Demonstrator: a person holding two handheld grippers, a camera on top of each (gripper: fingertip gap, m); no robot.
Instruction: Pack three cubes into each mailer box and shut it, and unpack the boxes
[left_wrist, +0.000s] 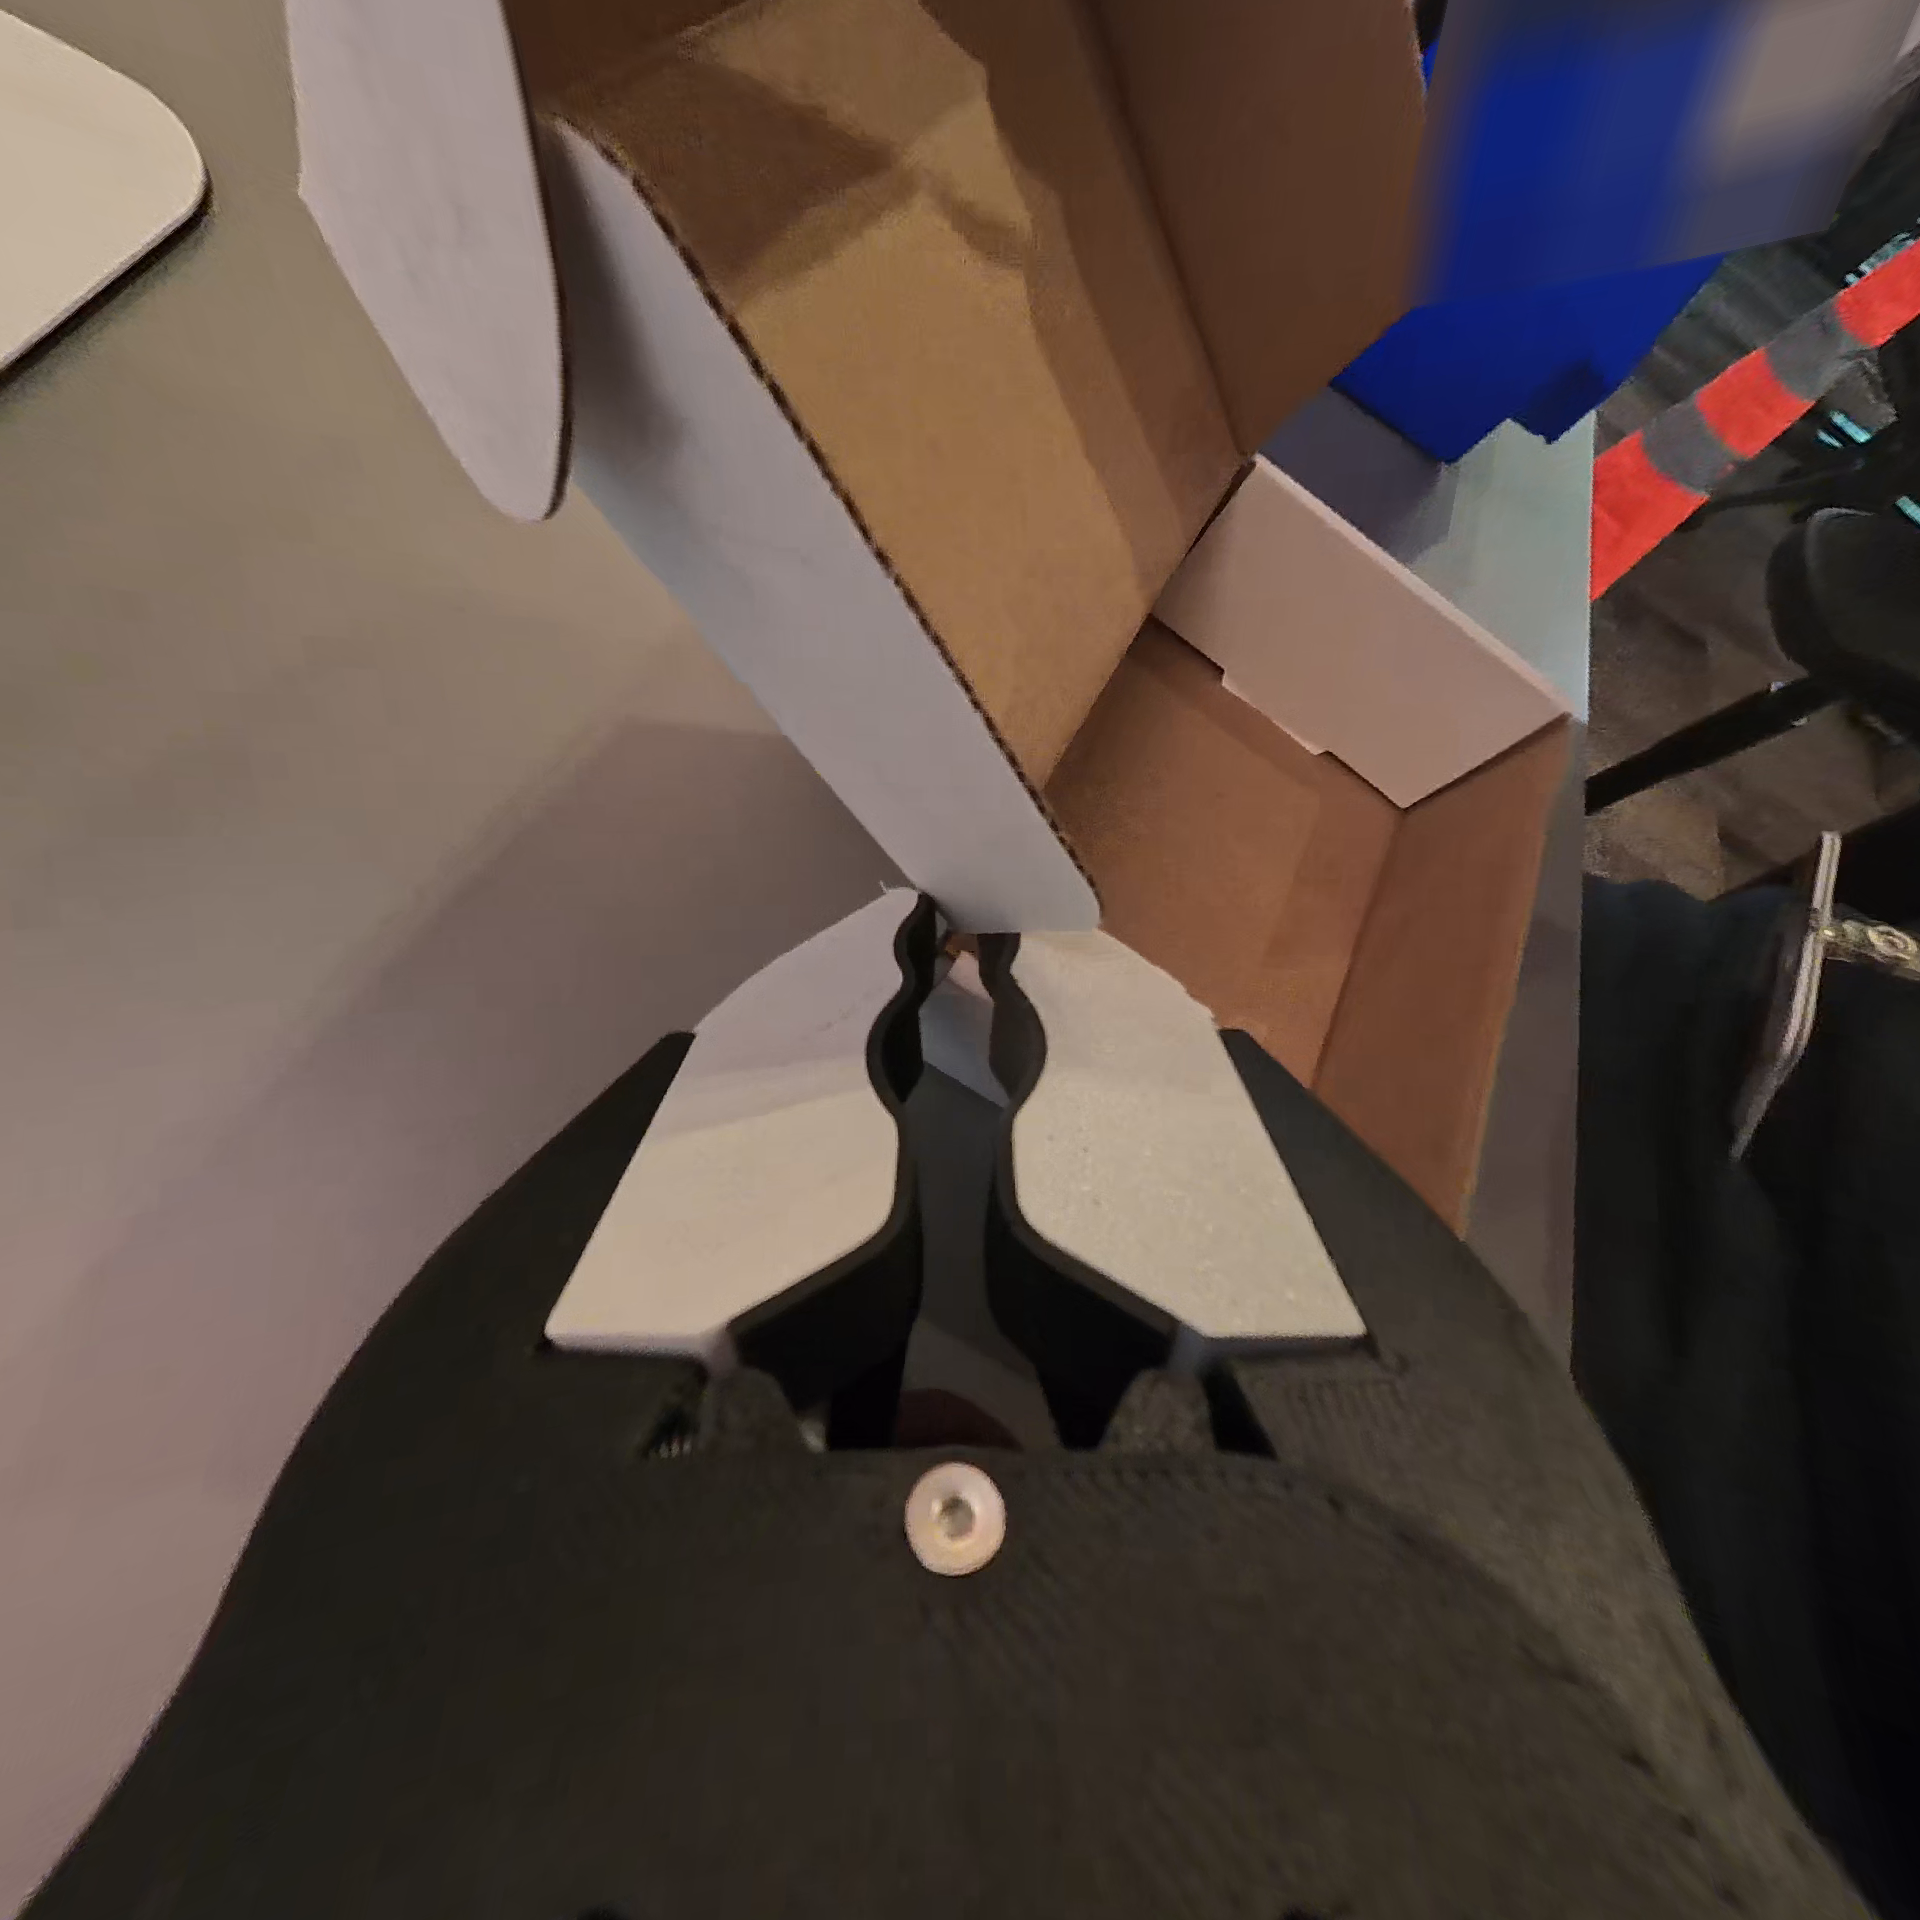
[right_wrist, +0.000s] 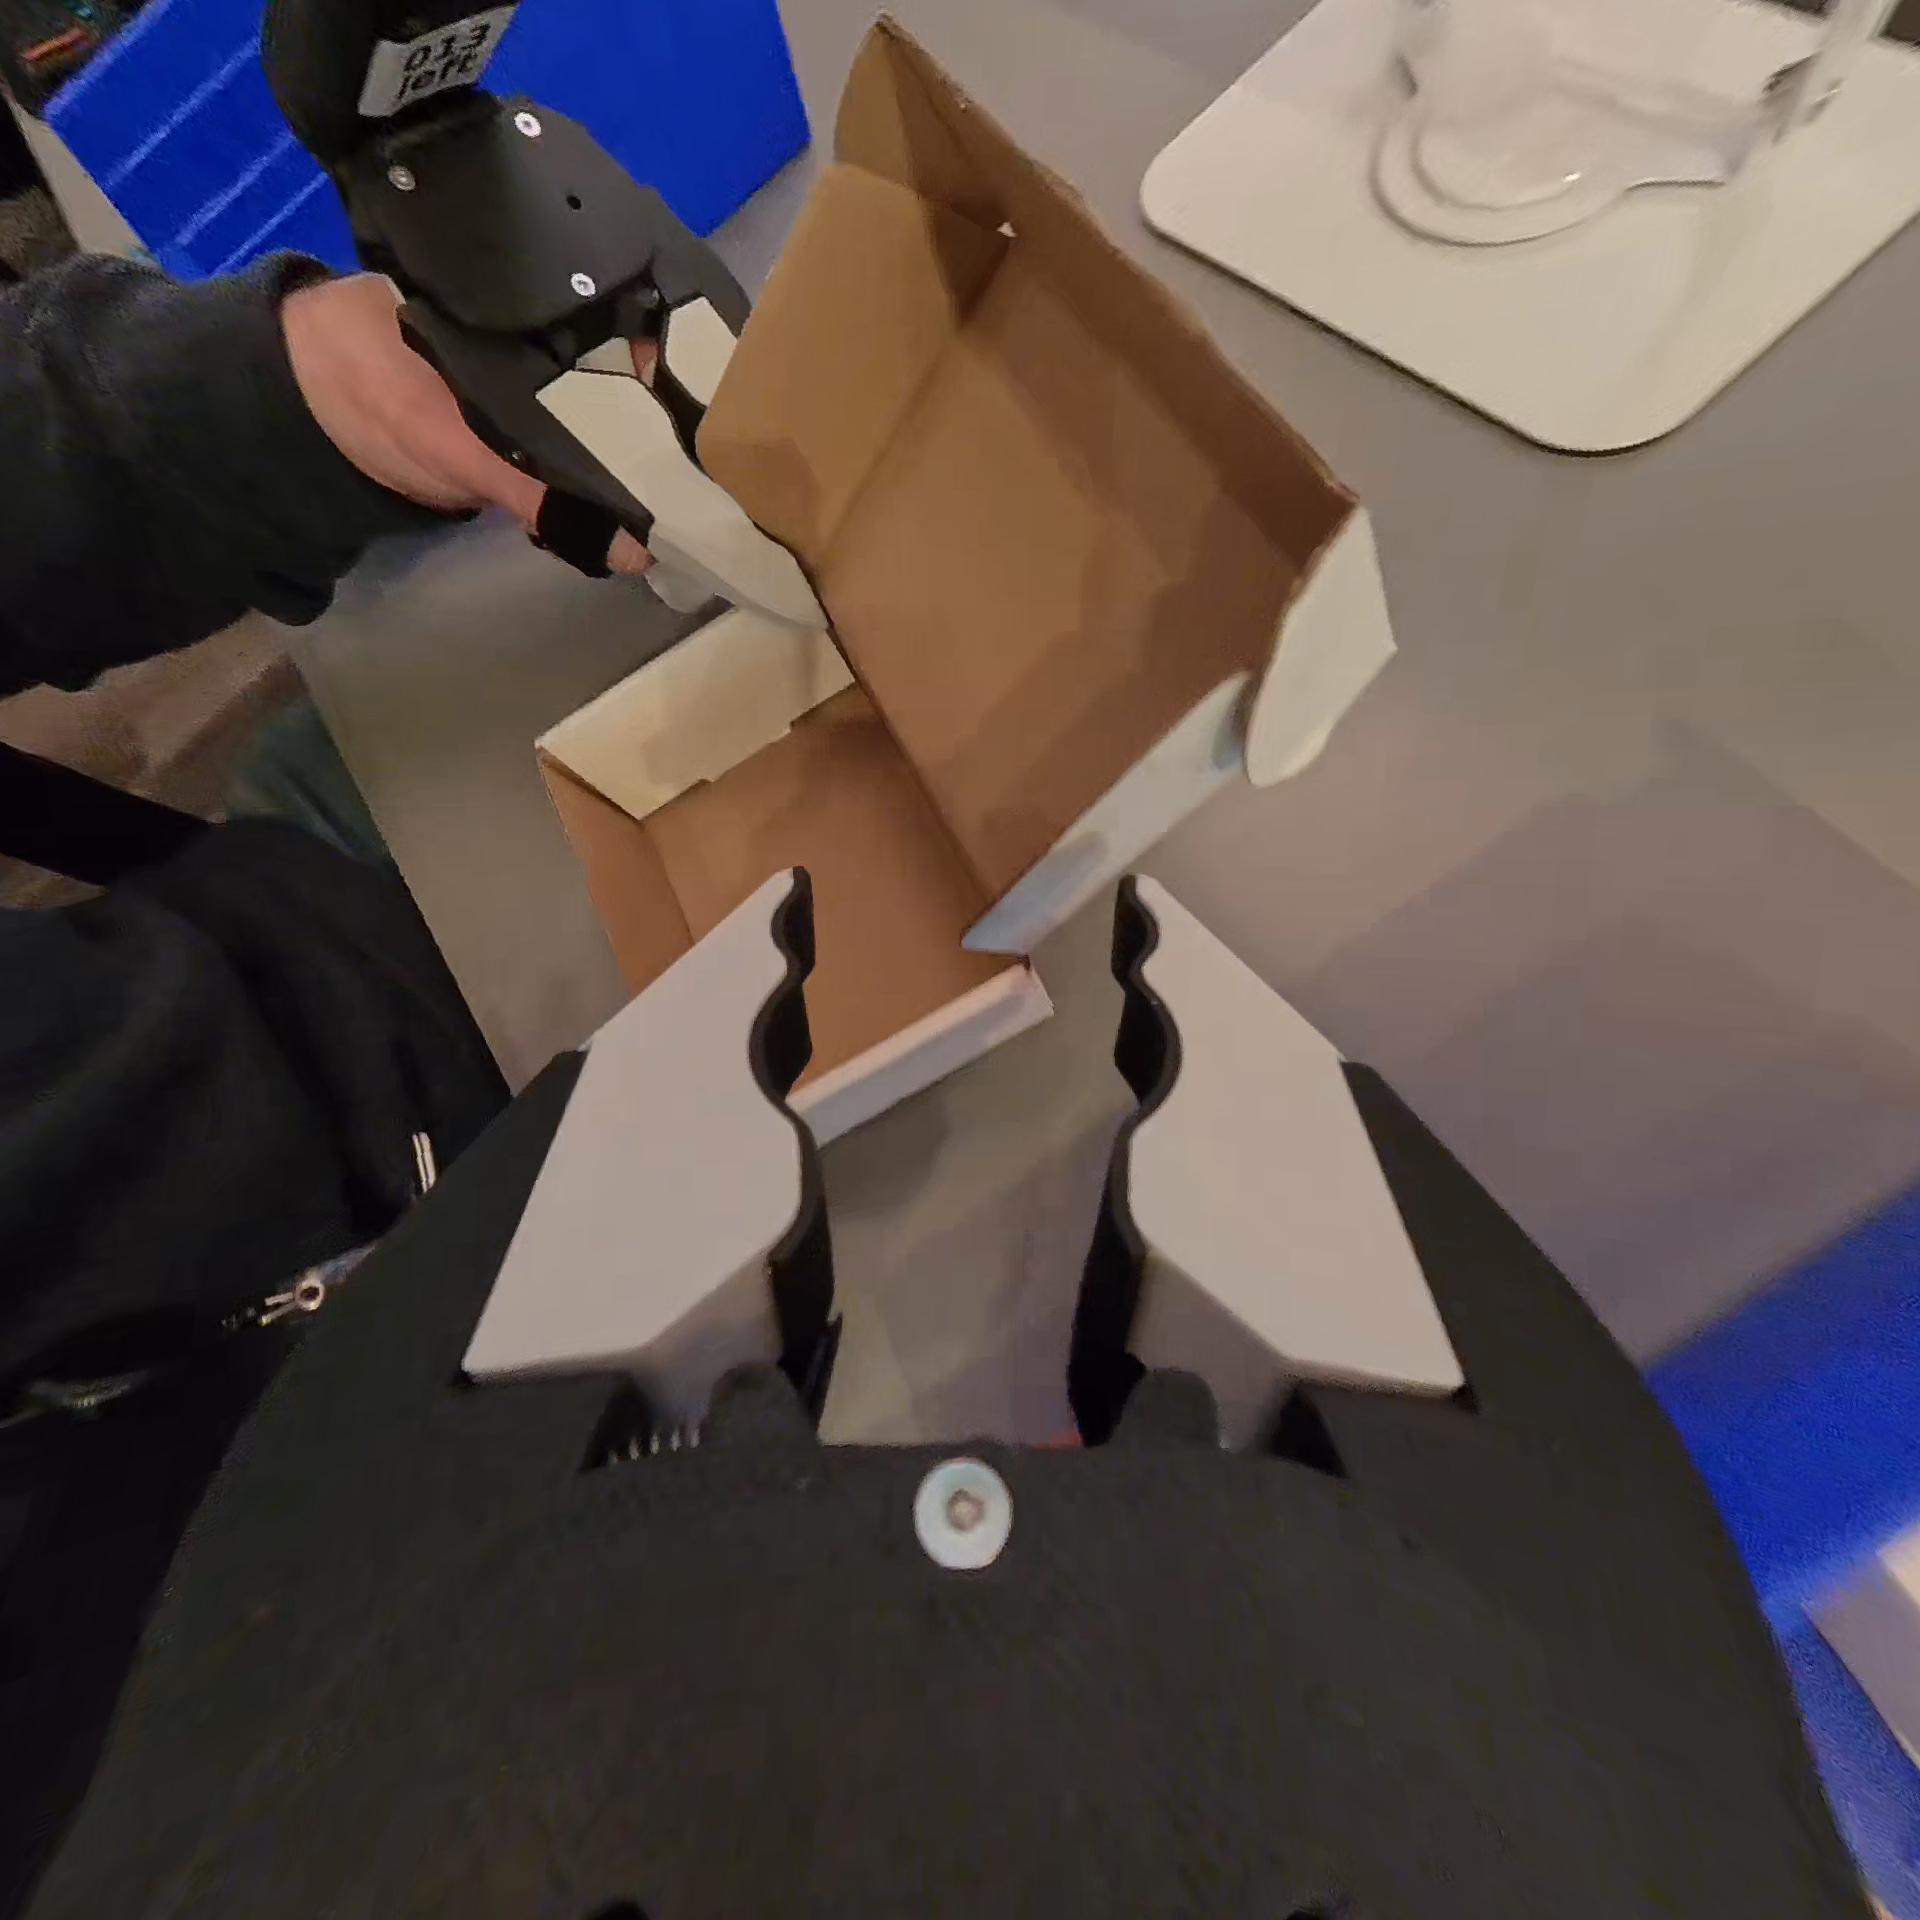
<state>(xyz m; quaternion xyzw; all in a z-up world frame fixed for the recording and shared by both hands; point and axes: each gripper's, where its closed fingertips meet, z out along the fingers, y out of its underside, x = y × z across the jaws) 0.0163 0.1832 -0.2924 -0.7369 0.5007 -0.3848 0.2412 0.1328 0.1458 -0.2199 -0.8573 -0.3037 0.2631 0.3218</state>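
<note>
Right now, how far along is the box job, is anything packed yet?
Nothing looks packed: the mailer box is open, and the part of its floor in view holds no cubes. In hand: the left tongs pinch the raised lid, while the right tongs hang open by the near corner. Left: cubes in, lid shut; no cubes in view.

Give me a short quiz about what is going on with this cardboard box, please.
1. True or false: the box has cubes inside.
2. Which tool grips the lid: A the left tool, B the right tool, C neither?
3. Fill in: the right tool's fingers are ____.

Key
1. False: what shows of the inside is bare.
2. A: it is shut on the lid's flap.
3. Open, holding nothing.
</note>
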